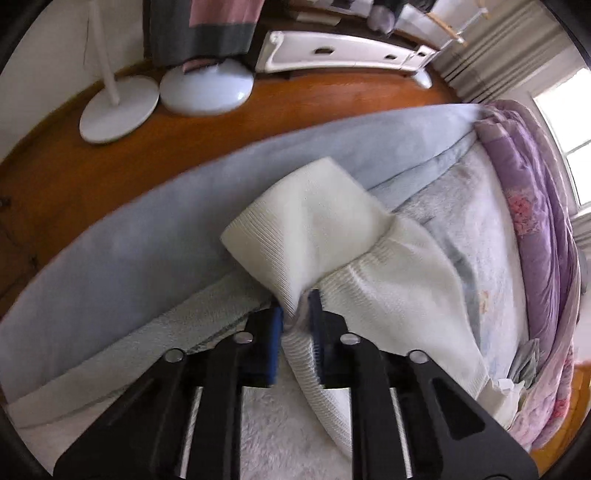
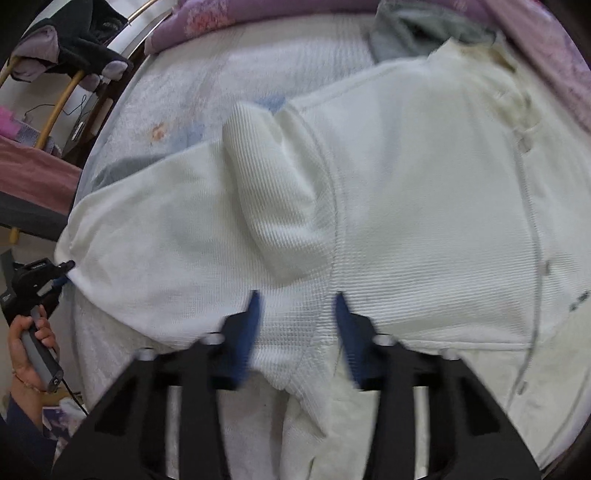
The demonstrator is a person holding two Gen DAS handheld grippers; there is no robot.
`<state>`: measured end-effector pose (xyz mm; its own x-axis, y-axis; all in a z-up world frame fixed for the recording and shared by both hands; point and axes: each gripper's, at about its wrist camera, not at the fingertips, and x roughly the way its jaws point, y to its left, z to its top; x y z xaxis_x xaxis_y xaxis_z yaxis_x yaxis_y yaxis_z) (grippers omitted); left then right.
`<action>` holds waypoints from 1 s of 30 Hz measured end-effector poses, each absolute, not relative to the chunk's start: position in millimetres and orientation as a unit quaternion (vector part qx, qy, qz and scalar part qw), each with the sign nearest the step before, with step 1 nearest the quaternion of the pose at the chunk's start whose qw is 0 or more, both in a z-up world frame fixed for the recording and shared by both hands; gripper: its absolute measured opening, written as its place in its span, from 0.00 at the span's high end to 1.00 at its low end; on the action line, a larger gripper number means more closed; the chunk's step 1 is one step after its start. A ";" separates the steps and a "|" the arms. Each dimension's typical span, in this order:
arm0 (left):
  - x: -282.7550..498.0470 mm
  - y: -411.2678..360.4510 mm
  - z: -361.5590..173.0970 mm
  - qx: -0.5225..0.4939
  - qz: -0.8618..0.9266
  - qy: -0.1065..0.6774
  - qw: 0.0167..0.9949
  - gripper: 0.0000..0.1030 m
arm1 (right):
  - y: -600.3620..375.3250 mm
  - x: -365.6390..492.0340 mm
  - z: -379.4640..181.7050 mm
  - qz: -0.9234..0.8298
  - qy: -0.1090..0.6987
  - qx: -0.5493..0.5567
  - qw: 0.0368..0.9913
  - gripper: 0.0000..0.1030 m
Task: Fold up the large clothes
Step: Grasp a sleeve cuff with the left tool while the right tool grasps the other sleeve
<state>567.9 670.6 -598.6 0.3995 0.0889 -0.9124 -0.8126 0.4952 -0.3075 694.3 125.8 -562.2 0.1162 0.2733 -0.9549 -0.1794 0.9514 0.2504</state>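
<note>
A large white knit garment (image 2: 424,206) lies spread on the bed, with a zipper down its right side. My left gripper (image 1: 297,317) is shut on the garment's sleeve (image 1: 317,221), which is lifted and folds over the fingers; the same gripper shows at the left of the right wrist view (image 2: 64,271), pinching the sleeve end. My right gripper (image 2: 295,314) is open, its blue-padded fingers (image 2: 253,317) resting on either side of a fold of the garment near its lower hem.
The bed has a pale fleecy blanket (image 1: 480,236) and a grey sheet edge (image 1: 147,236). A purple floral quilt (image 1: 532,206) is bunched at the far side. Two white fan bases (image 1: 207,88) stand on the wooden floor. A grey cloth (image 2: 413,33) lies above the garment.
</note>
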 end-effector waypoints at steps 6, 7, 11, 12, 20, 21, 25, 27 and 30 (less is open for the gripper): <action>561.6 632.8 -518.2 -0.325 0.310 0.413 0.793 0.89 | 118.8 701.1 -610.0 0.159 0.688 0.070 0.704 1.00; 561.3 623.1 -502.7 -0.312 0.308 0.405 0.802 0.89 | 115.6 704.7 -615.1 0.162 0.693 0.083 0.698 1.00; 572.5 561.0 -431.9 -0.257 0.287 0.362 0.849 0.89 | 104.7 710.3 -605.5 0.192 0.698 0.109 0.681 1.00; 575.8 546.6 -419.4 -0.251 0.279 0.353 0.857 0.89 | 98.5 710.1 -600.5 0.200 0.695 0.120 0.680 1.00; 647.4 326.3 -344.1 -0.157 0.163 0.319 0.921 0.89 | -49.3 708.2 -513.0 0.211 0.624 0.153 0.737 0.95; 659.7 293.3 -345.3 -0.142 0.154 0.320 0.924 0.89 | -74.1 707.1 -500.6 0.205 0.613 0.156 0.747 0.95; 701.0 171.8 -365.6 -0.109 0.124 0.349 0.922 0.90 | -185.2 703.2 -474.0 0.171 0.583 0.162 0.777 0.95; 721.7 105.0 -384.6 -0.073 0.102 0.359 0.925 0.90 | -241.6 701.6 -471.4 0.140 0.578 0.159 0.788 0.95; 747.9 22.1 -424.2 -0.034 0.072 0.384 0.920 0.90 | -324.8 700.2 -468.9 0.090 0.572 0.171 0.797 0.95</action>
